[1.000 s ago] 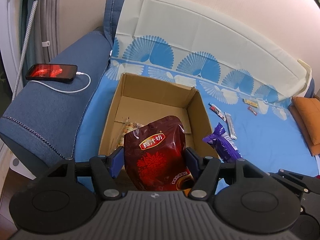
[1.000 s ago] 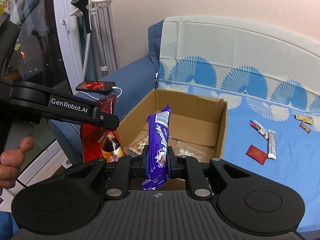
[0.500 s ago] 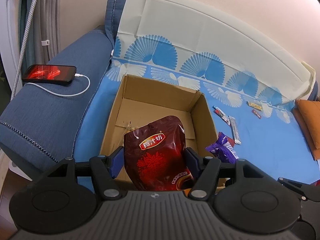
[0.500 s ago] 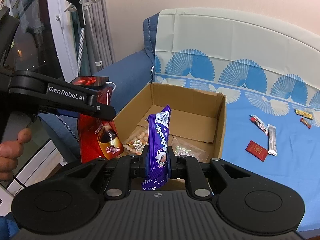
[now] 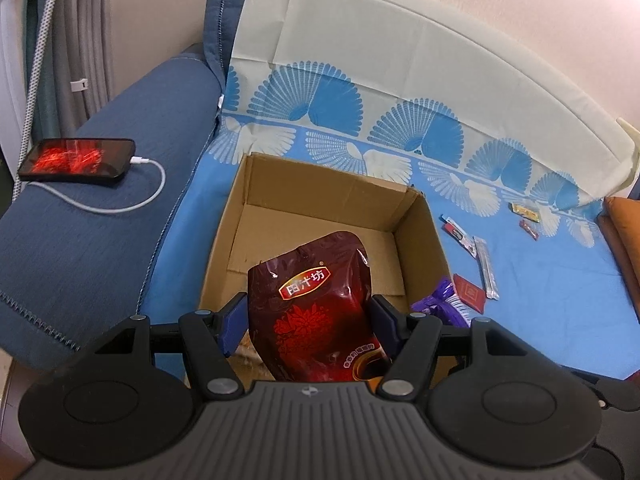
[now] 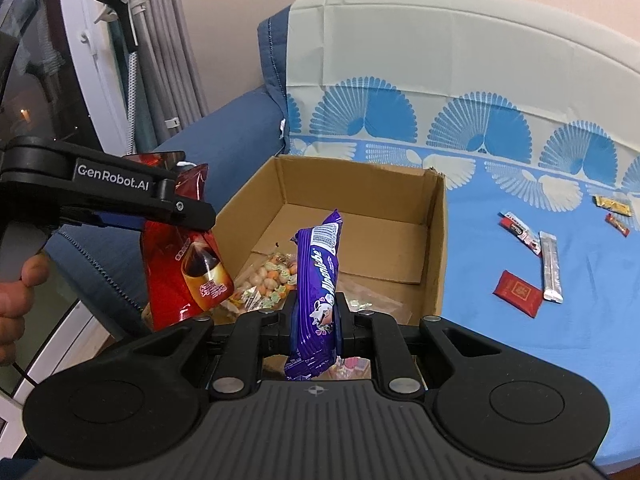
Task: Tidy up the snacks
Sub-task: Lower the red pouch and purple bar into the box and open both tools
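Note:
My left gripper (image 5: 308, 322) is shut on a dark red snack pouch (image 5: 314, 304), which hangs above the near edge of the open cardboard box (image 5: 424, 240). The same pouch (image 6: 180, 248) shows in the right wrist view, held by the left gripper (image 6: 180, 216) at the box's left side. Upright between the pads of my right gripper (image 6: 316, 316) is a purple candy packet (image 6: 318, 280), just in front of the box (image 6: 438, 248). A clear bag of coloured sweets (image 6: 268, 276) lies inside the box.
The box sits on a blue fan-patterned sofa cover (image 5: 540, 300). Loose snacks lie to its right: a red packet (image 6: 518, 292), a silver stick (image 6: 551, 266), small bars (image 6: 518, 230). A charging phone (image 5: 78, 159) rests on the armrest. An orange cushion (image 5: 622, 232) is at the far right.
Both grippers have moved closer to the box with their packets still held. The box looks nearer and lower in both views.

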Demonstrator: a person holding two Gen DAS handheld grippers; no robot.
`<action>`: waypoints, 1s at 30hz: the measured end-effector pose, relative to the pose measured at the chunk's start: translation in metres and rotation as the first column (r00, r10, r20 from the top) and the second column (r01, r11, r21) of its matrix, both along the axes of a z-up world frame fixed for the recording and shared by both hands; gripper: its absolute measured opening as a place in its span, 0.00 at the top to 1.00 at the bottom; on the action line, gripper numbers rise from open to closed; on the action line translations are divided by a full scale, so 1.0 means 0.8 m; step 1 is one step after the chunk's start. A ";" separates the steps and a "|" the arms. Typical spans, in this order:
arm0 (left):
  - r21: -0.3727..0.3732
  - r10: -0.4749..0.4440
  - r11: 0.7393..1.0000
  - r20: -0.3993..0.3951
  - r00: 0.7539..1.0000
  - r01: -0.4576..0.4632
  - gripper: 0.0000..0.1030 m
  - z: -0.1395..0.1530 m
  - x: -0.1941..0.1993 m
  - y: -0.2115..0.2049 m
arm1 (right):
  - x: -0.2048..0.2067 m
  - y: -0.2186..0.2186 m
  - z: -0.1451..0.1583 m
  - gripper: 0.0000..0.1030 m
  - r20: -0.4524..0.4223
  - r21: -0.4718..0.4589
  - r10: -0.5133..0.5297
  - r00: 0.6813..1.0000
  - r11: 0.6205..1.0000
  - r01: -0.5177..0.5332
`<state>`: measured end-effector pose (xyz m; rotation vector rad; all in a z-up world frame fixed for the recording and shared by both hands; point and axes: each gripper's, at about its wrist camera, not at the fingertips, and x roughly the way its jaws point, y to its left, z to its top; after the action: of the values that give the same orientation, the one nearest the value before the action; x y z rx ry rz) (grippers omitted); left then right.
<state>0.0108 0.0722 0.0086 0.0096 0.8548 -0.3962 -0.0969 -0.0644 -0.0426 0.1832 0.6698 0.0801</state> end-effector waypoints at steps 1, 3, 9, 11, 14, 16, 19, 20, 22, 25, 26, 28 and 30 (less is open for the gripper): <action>0.003 0.001 1.000 0.000 1.000 -0.001 0.32 -0.002 0.004 -0.003 | 0.006 -0.001 -0.002 0.83 -0.005 0.002 0.000 1.000 1.000 0.000; 0.011 0.000 1.000 -0.005 1.000 0.000 0.32 -0.009 0.015 -0.009 | 0.017 -0.002 -0.006 0.83 -0.014 0.005 0.000 1.000 1.000 0.000; 0.044 -0.005 0.999 -0.031 0.999 0.006 0.32 -0.035 0.045 -0.024 | 0.050 -0.014 -0.022 0.83 -0.042 0.008 -0.012 0.999 1.000 0.012; 0.065 -0.010 0.998 -0.042 0.999 0.013 0.32 -0.045 0.055 -0.029 | 0.058 -0.019 -0.028 0.83 -0.052 0.009 -0.019 0.998 1.000 0.019; 0.089 -0.012 0.996 -0.064 0.998 0.018 0.32 -0.060 0.068 -0.034 | 0.072 -0.026 -0.038 0.83 -0.071 0.015 -0.025 0.997 1.000 0.026; 0.102 -0.014 0.995 -0.075 0.997 0.022 0.32 -0.068 0.076 -0.037 | 0.080 -0.029 -0.044 0.83 -0.080 0.013 -0.026 0.996 1.000 0.027; 0.122 -0.016 0.992 -0.074 0.997 0.025 0.32 -0.075 0.084 -0.041 | 0.090 -0.033 -0.051 0.83 -0.091 0.010 -0.034 0.995 0.999 0.035; 0.127 -0.020 0.991 -0.072 0.997 0.029 0.31 -0.077 0.086 -0.042 | 0.093 -0.033 -0.053 0.83 -0.094 0.008 -0.039 0.995 0.999 0.040; 0.139 -0.031 0.990 -0.071 0.997 0.041 0.30 -0.081 0.090 -0.046 | 0.099 -0.035 -0.056 0.82 -0.099 0.012 -0.049 0.994 0.999 0.050; 0.150 -0.044 0.987 -0.094 0.995 0.058 0.05 -0.085 0.096 -0.050 | 0.107 -0.037 -0.060 0.65 -0.111 0.026 -0.059 0.992 0.998 0.062; 0.140 -0.043 0.988 -0.111 0.993 0.059 0.00 -0.085 0.097 -0.050 | 0.110 -0.038 -0.061 0.47 -0.123 0.030 -0.059 0.991 0.998 0.063; 0.117 -0.030 0.992 -0.119 0.992 0.044 0.00 -0.080 0.095 -0.044 | 0.112 -0.037 -0.062 0.35 -0.149 0.022 -0.065 0.987 0.997 0.069; 0.117 -0.021 0.993 -0.114 0.993 0.034 0.00 -0.076 0.088 -0.035 | 0.105 -0.035 -0.060 0.34 -0.162 0.008 -0.072 0.984 0.997 0.074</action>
<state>0.0809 0.0444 -0.0520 0.1100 0.9895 -0.3737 -0.0125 -0.0924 -0.0903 0.2291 0.8241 -0.0006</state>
